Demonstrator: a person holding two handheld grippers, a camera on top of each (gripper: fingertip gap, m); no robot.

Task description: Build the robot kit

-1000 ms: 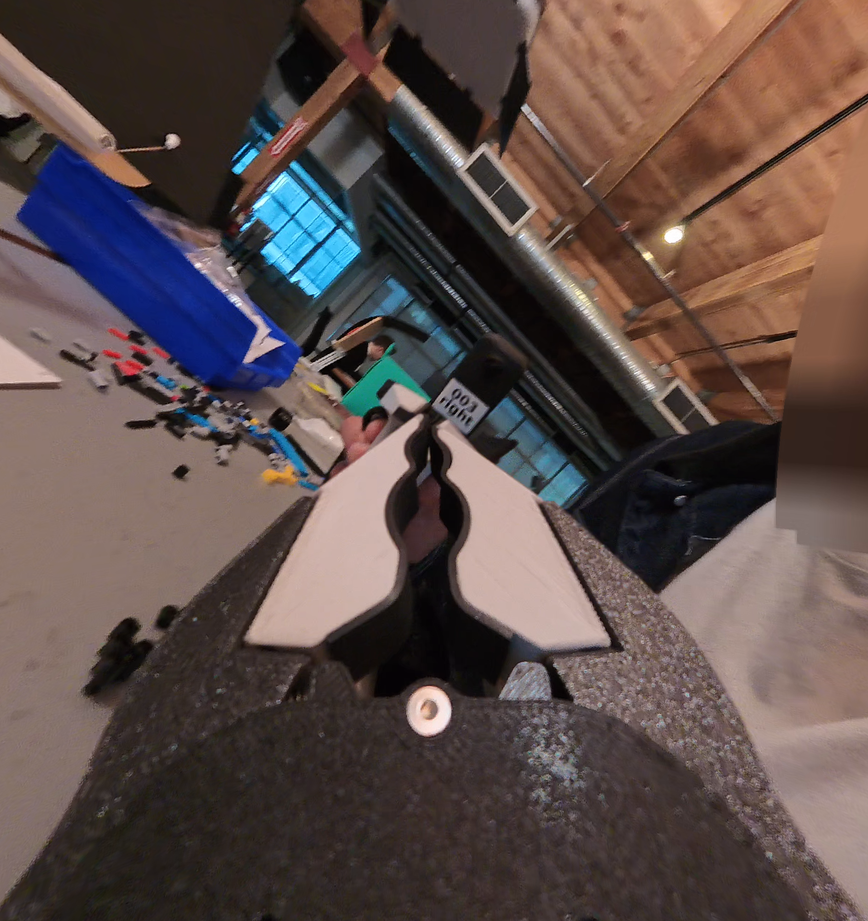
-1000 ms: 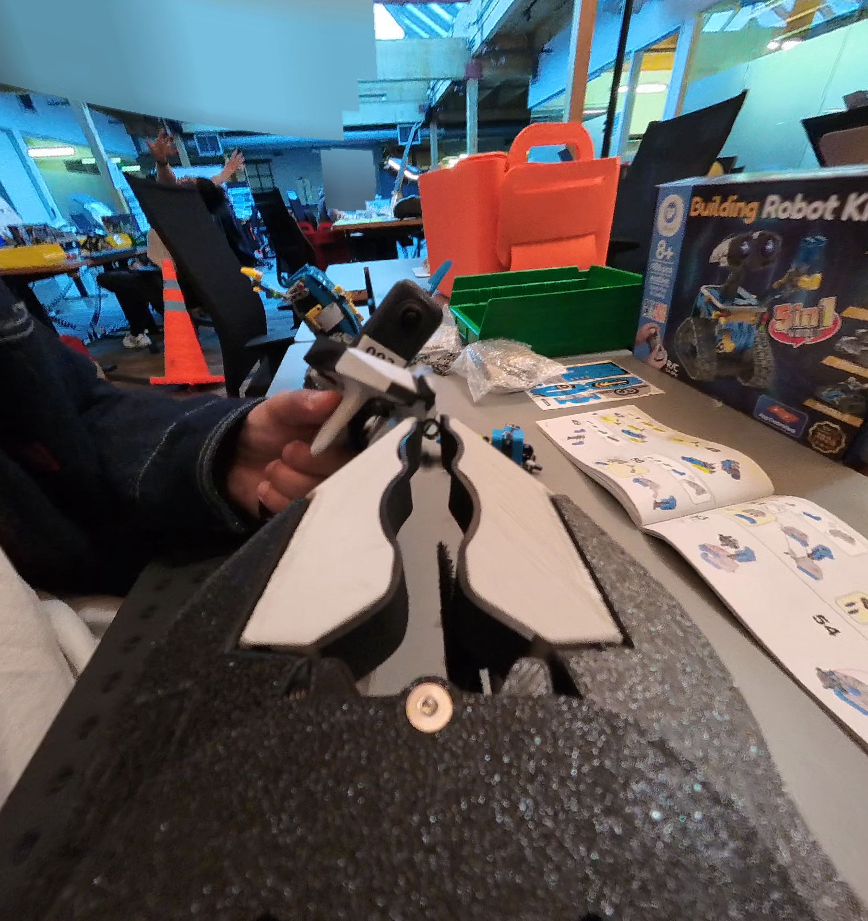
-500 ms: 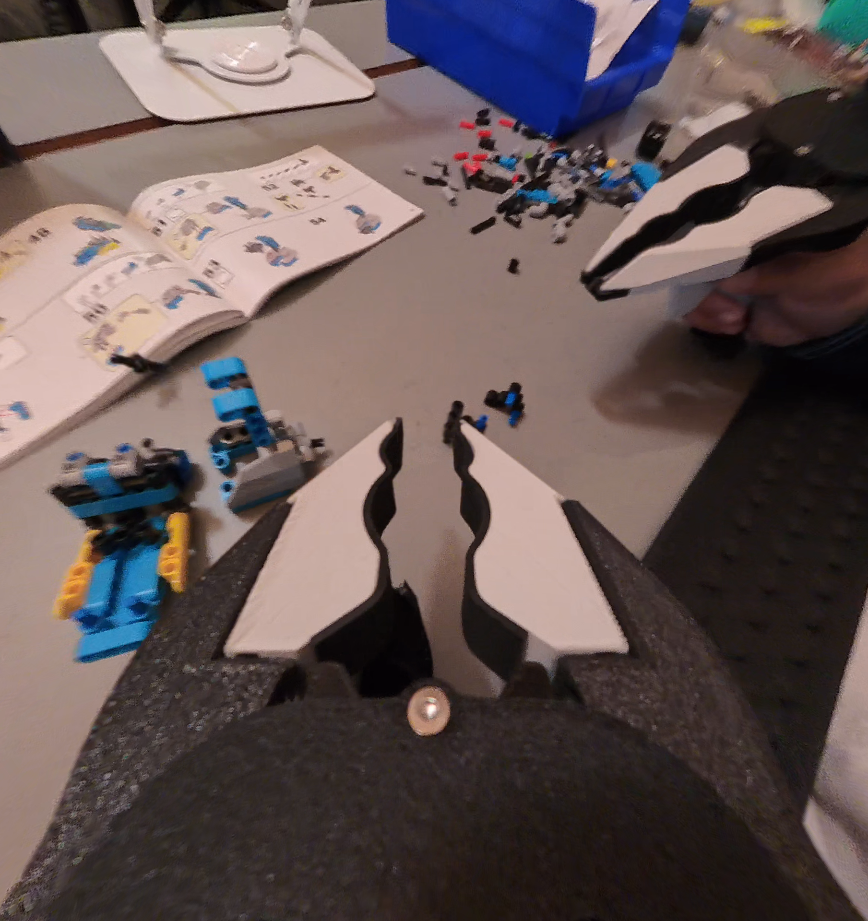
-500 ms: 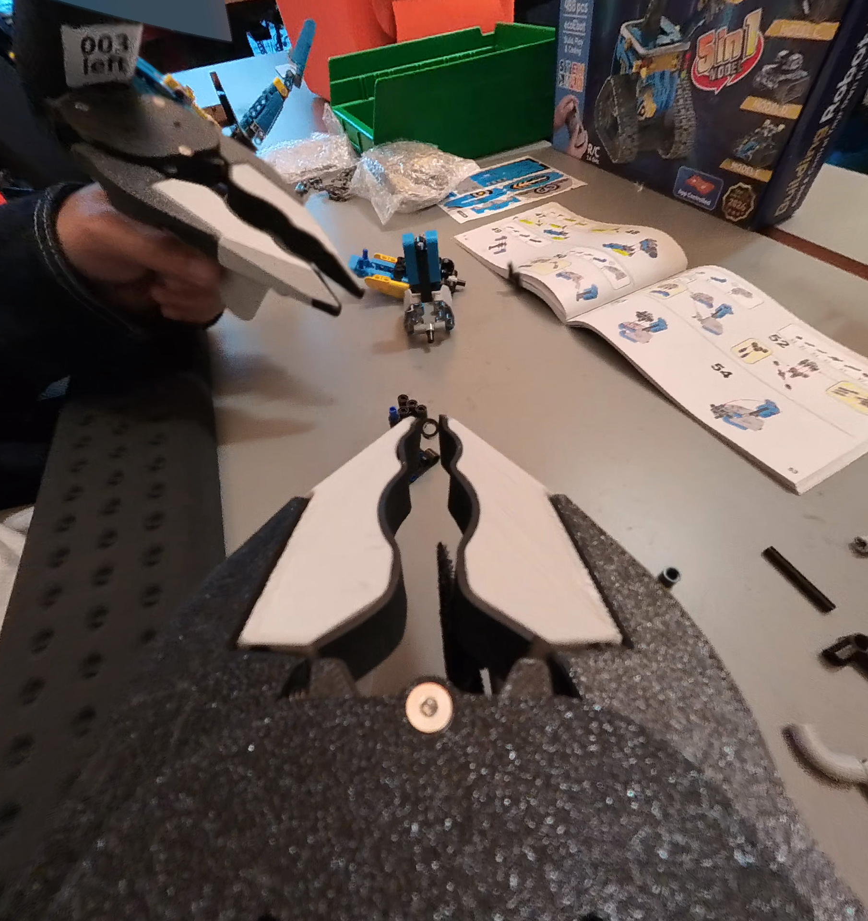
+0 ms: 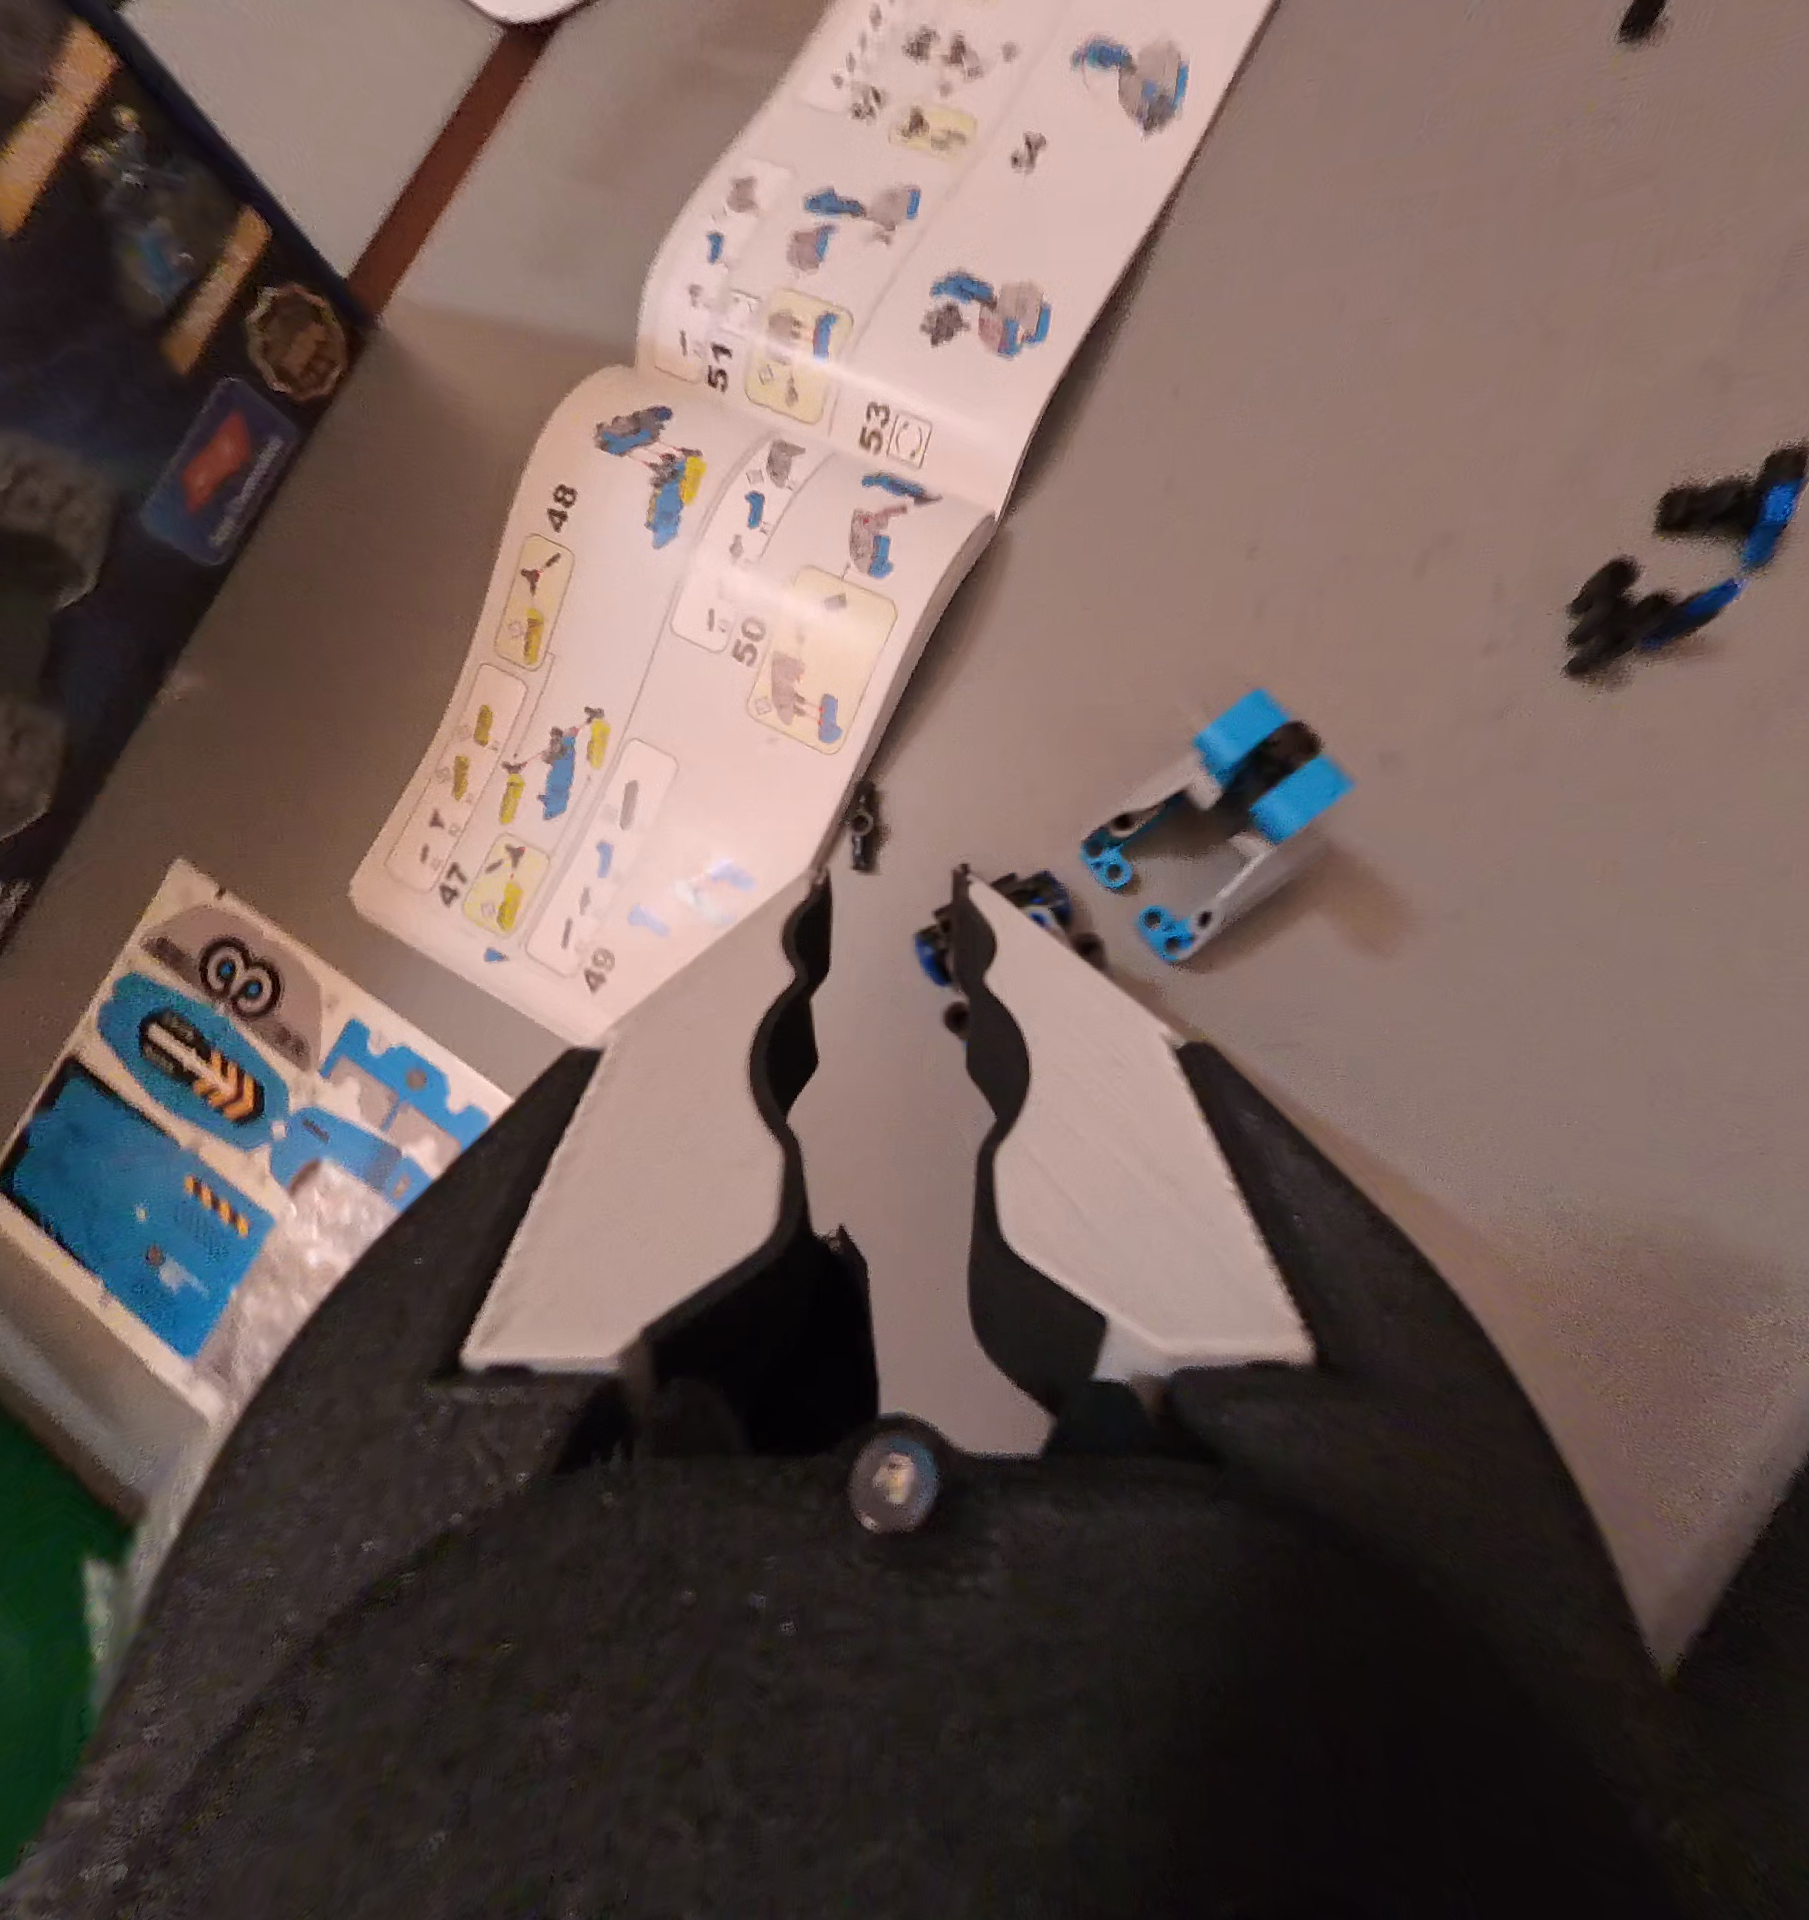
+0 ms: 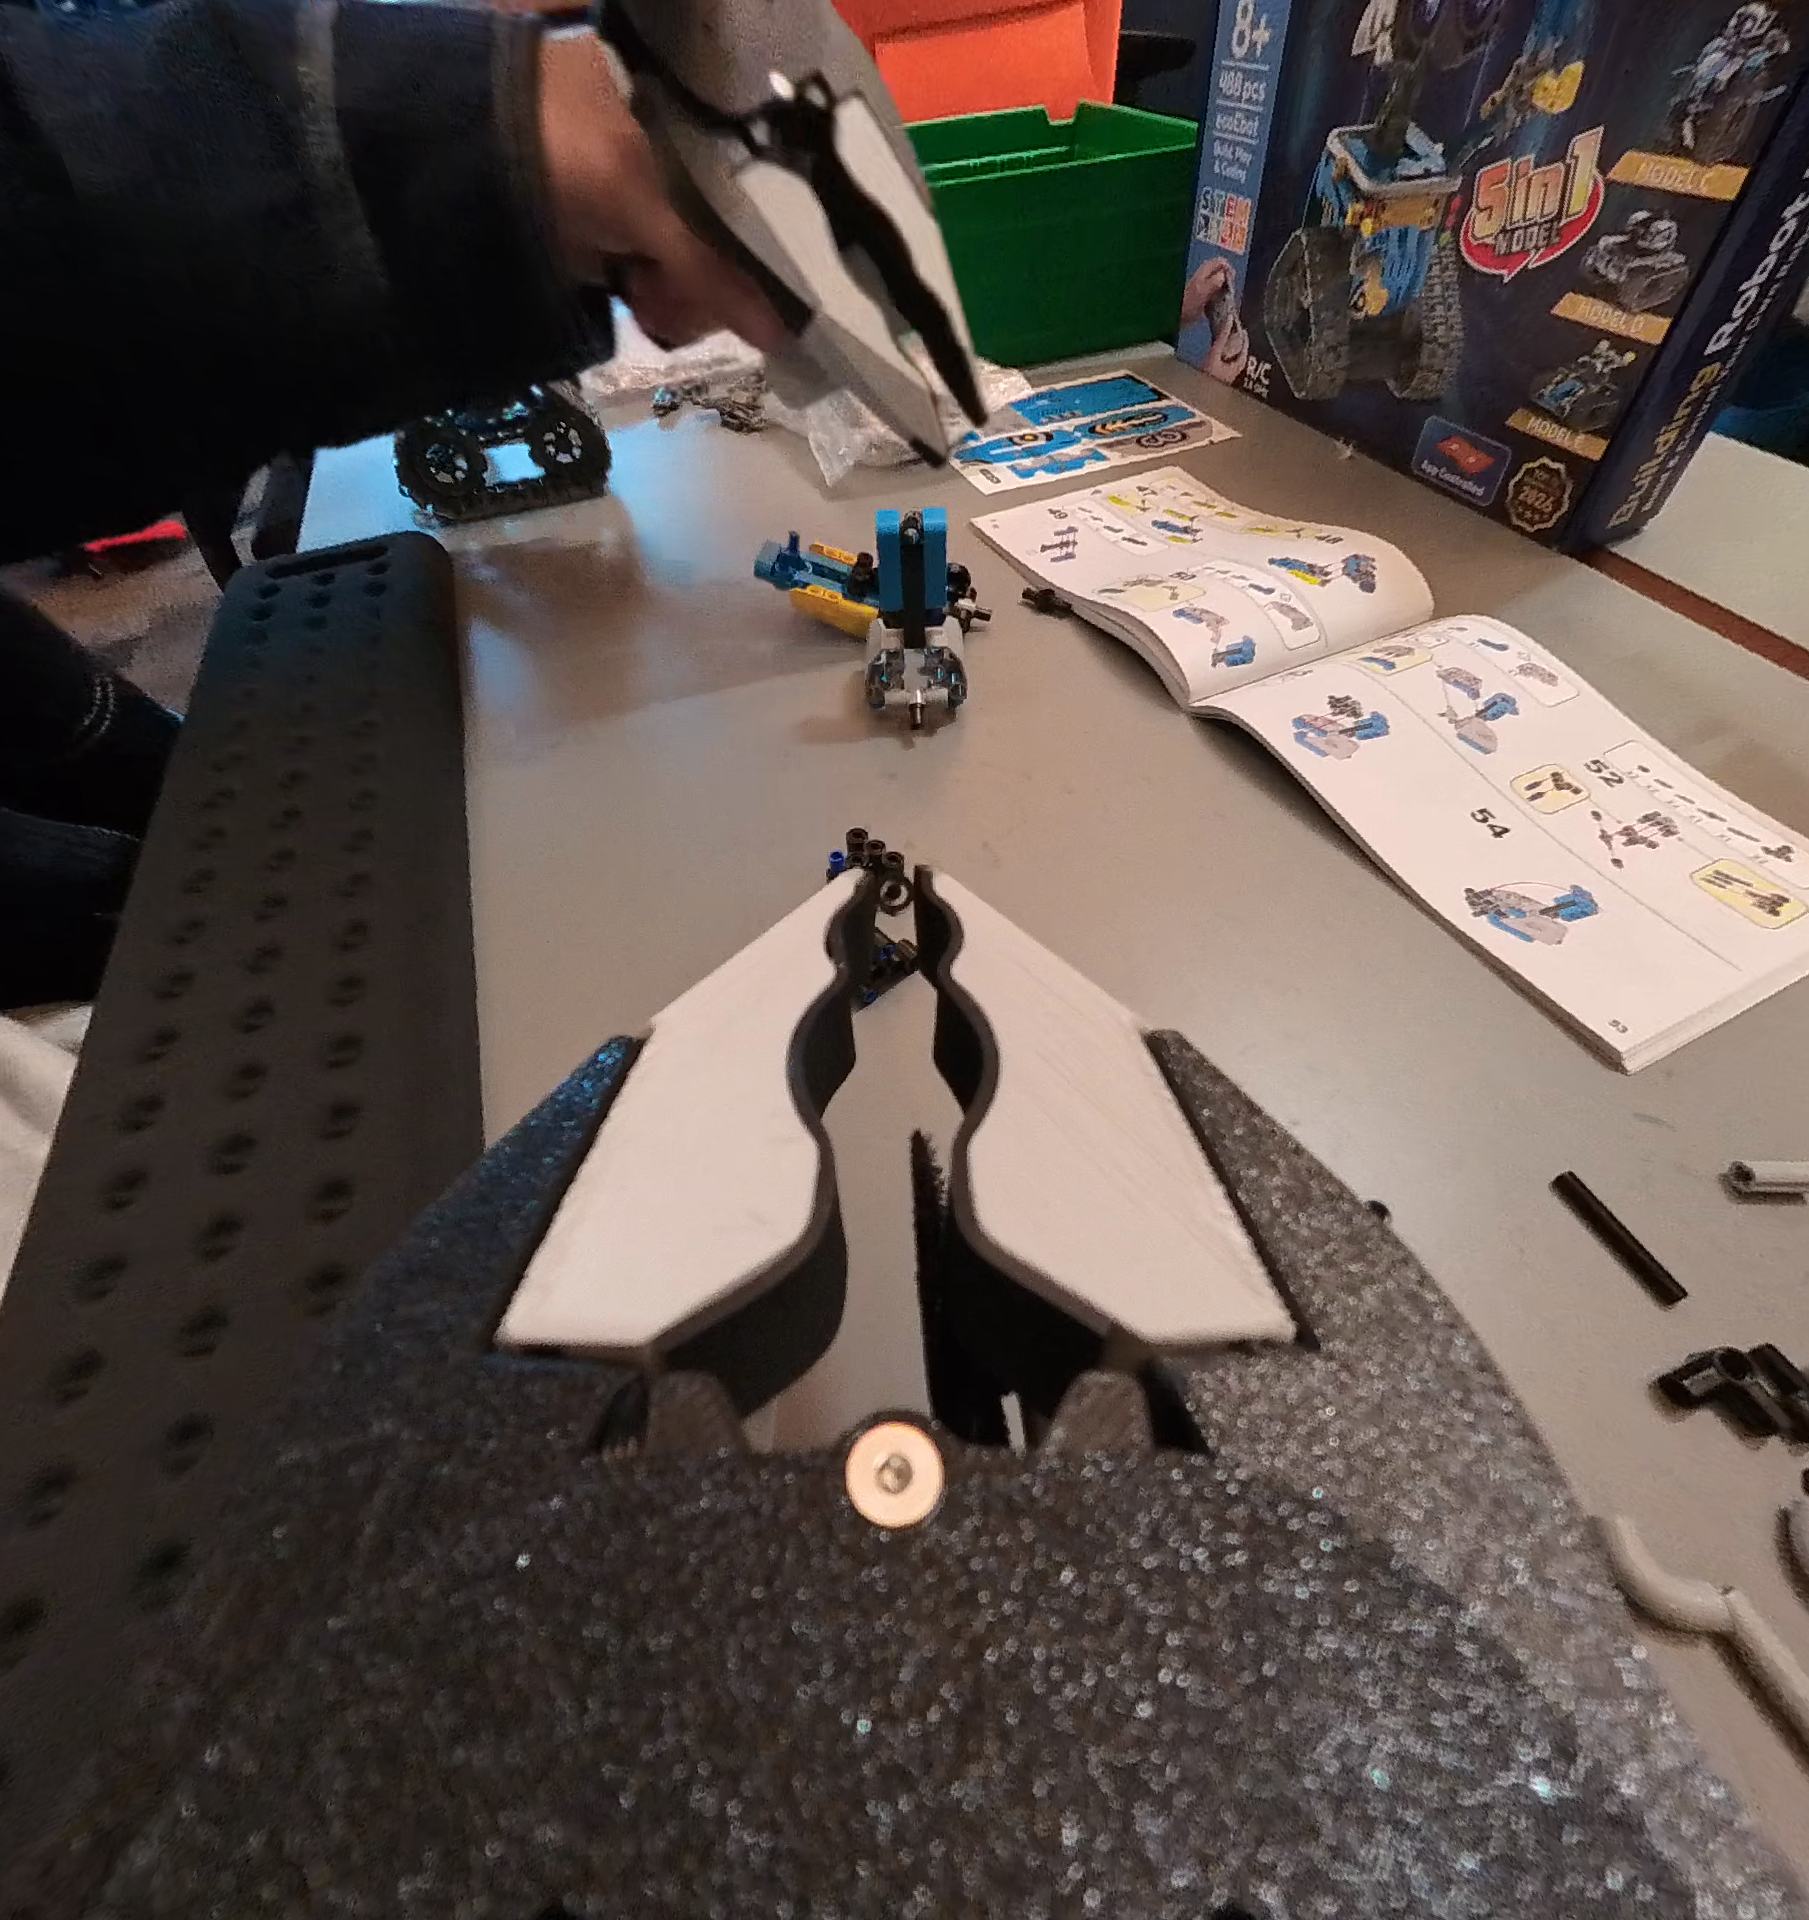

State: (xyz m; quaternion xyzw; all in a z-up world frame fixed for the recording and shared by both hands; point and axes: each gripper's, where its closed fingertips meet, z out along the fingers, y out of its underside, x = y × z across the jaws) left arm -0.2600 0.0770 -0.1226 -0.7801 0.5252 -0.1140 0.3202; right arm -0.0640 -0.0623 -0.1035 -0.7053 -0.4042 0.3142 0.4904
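The left gripper (image 5: 889,894) hangs over the grey table (image 5: 1451,260) with its jaws parted and nothing between them. A small blue and black piece (image 5: 936,940) lies half hidden behind its right fingertip, with a blue and grey brick assembly (image 5: 1217,821) just right of that. To the left lie an open instruction booklet (image 5: 734,582) and, nearer, a blue sticker sheet (image 5: 183,1122).

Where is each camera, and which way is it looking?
Left wrist view: rides on the left tool, held up in the air and looking steeply down at the grey table; only its own open fingers show.
Right wrist view: rides on the right tool, low over the table, looking forward across it; the left tool, a hand and a dark sleeve show up top.
Both see the open booklet, the sticker sheet and the little blue-and-grey model.
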